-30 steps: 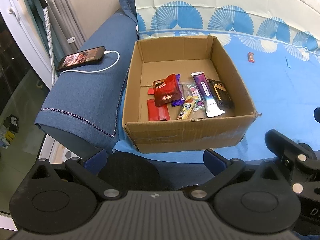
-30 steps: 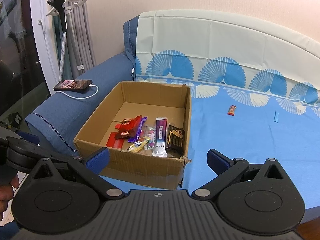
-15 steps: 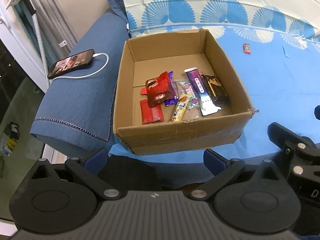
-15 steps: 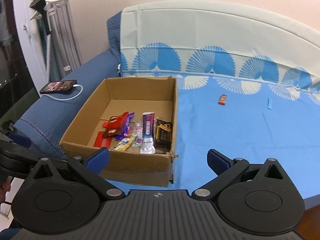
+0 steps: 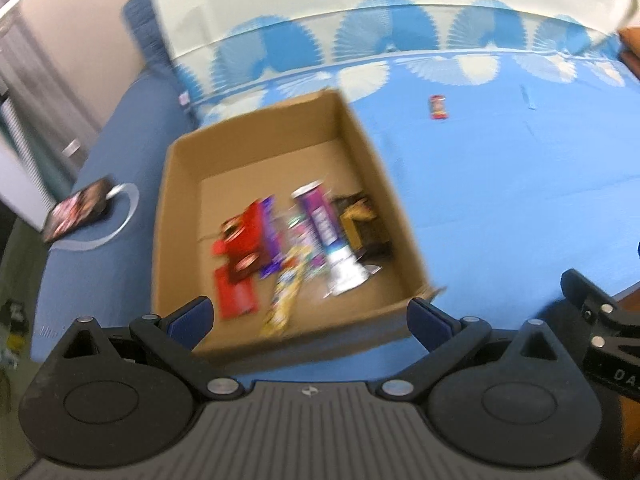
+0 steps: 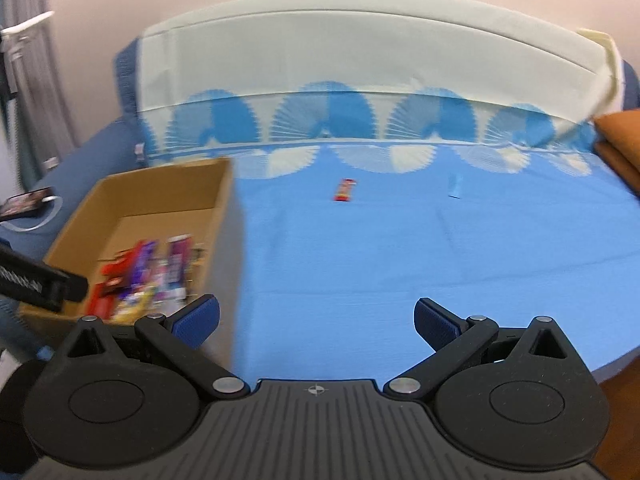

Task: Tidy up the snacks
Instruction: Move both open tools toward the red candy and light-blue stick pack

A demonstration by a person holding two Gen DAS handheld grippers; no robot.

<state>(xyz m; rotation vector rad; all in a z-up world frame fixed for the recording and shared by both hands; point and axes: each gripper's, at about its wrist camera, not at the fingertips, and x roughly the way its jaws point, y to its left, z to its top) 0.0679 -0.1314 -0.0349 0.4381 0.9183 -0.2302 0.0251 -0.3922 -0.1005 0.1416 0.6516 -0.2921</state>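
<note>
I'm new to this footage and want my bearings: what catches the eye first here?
An open cardboard box at the left of the blue sheet, holding a jumble of bright snack wrappers. One small red snack lies alone out on the sheet, ahead of the right hand-held gripper, which is open and empty.

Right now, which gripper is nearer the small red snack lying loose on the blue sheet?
Right, as far as the views show. The right gripper faces the red snack almost straight ahead; the left gripper hangs over the cardboard box, the snack beyond its far corner.
</note>
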